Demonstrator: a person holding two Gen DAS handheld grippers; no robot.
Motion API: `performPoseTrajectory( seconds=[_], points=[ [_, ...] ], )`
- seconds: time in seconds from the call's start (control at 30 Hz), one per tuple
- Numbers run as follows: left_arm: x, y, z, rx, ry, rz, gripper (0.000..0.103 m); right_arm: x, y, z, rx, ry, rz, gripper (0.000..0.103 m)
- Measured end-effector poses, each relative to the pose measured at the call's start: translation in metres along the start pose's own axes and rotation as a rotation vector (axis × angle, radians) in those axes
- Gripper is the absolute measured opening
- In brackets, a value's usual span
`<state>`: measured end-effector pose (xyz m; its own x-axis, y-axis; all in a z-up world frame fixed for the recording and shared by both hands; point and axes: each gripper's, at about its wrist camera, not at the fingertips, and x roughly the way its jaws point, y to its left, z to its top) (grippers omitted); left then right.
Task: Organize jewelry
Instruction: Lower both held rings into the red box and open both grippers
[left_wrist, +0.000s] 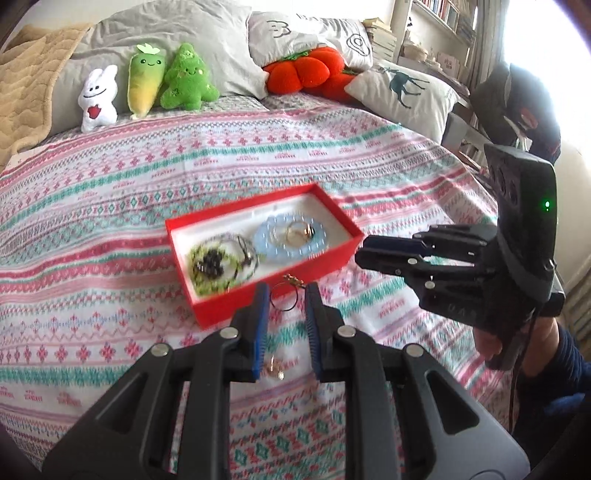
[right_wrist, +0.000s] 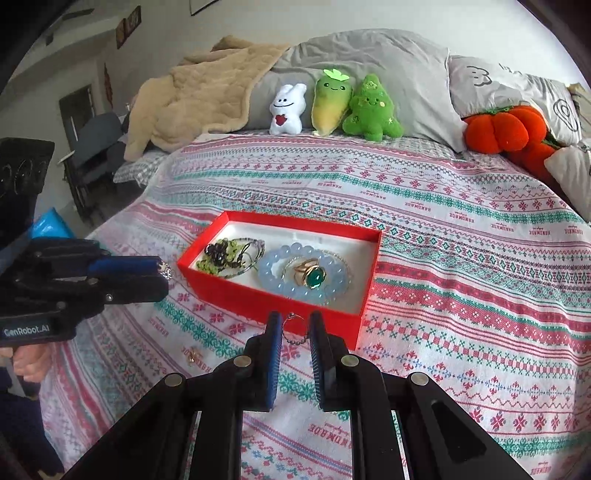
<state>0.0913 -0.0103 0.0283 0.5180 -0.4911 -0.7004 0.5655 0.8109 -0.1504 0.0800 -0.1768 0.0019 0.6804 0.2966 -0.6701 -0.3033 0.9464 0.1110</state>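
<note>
Red card forms the shallow rectangular jewelry box (right_wrist: 258, 295), lying open on the woven patterned bedspread (right_wrist: 461, 277). Its white lining is cradling a smooth pale-blue bead bracelet (right_wrist: 269, 275) ringed around a gold ring with a round green stone (right_wrist: 312, 277), beside a knotty green-and-black beaded piece (right_wrist: 221, 254).

The left gripper (left_wrist: 286, 295) is pinching a thin wire hoop earring (left_wrist: 282, 297) between ribbed blue pads, just before the box's near wall. The right gripper (right_wrist: 293, 328) is nipping a small ring with a fine ball chain (right_wrist: 295, 326). A tiny gold trinket (right_wrist: 191, 355) is lying loose on the cloth.
</note>
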Motion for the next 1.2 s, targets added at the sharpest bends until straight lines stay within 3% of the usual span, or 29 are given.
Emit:
performPoseTrajectory(
  seconds=[0.27, 0.53, 0.83, 1.03, 1.13, 1.2],
  points=[
    [0.030, 0.012, 0.037, -0.132, -0.017, -0.071, 0.021, 0.013, -0.021, 0.033, 0.118, 0.004, 0.050, 0.015],
    [0.067, 0.022, 0.037, -0.217, 0.060, -0.111, 0.021, 0.028, -0.033, 0.030, 0.183, 0.009, 0.055, 0.018],
    [0.061, 0.027, 0.035, -0.210, 0.062, -0.118, 0.021, 0.018, -0.040, 0.026, 0.211, -0.027, 0.053, 0.019],
    [0.022, 0.028, 0.020, -0.157, 0.017, -0.048, 0.021, 0.003, -0.049, 0.017, 0.246, -0.077, 0.082, 0.020],
    [-0.001, 0.029, 0.002, -0.123, 0.001, 0.008, 0.025, -0.005, -0.049, 0.007, 0.246, -0.102, 0.136, 0.027],
    [-0.007, 0.032, -0.008, -0.133, 0.013, 0.004, 0.026, -0.008, -0.045, 0.001, 0.226, -0.109, 0.141, 0.050]
  ],
)
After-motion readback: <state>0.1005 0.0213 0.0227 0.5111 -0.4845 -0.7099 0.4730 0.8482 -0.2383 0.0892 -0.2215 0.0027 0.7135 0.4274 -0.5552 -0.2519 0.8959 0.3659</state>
